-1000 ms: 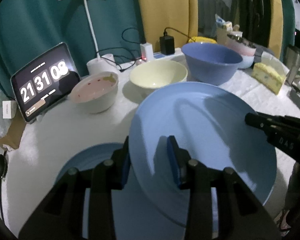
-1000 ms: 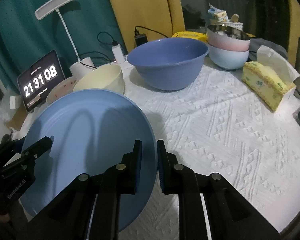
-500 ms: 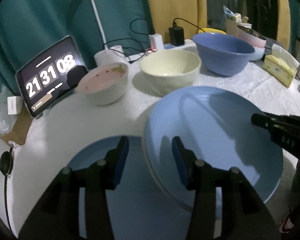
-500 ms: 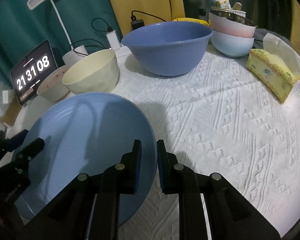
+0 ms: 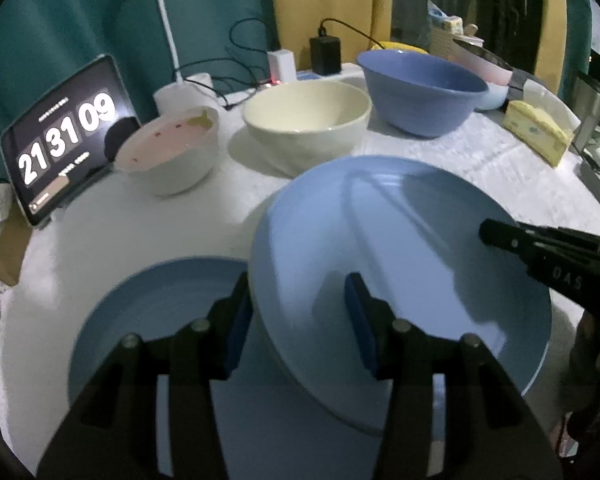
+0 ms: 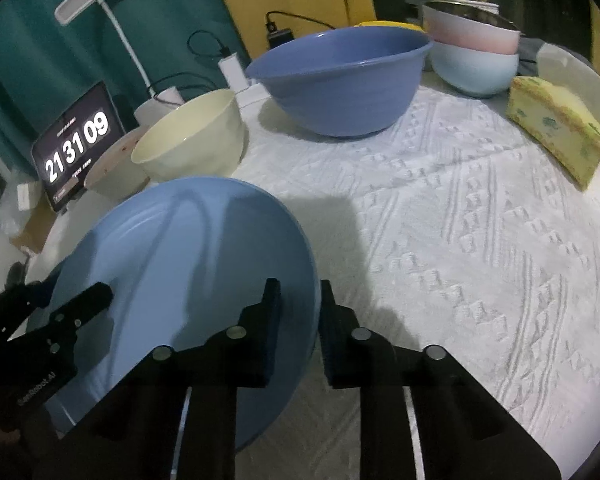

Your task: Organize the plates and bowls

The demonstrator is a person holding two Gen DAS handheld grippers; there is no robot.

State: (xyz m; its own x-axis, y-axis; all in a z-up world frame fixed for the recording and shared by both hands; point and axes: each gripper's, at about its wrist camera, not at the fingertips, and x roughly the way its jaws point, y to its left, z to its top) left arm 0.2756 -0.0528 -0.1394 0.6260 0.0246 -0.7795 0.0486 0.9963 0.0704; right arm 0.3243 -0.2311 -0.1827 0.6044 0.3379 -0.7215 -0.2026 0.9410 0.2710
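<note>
Blue, the raised plate (image 5: 400,280) tilts over a 2nd plate (image 5: 156,312) with the left claw (image 5: 300,316) released around its rim, while the right view shows the right claw (image 6: 300,320) clenched on its opposite rim, so stacking looks underway and lowering it level comes next.

Black fingers (image 5: 360,316) with blue pads, silver screws.

The worktop (image 6: 480,240), under a white textured cloth, carried a large blue bowl (image 6: 340,80), a cream bowl (image 6: 192,140), a pink-lined bowl (image 5: 168,152), a flat blue plate (image 5: 148,312), a tissue pack (image 6: 556,128) and a clock tablet (image 5: 60,140).
</note>
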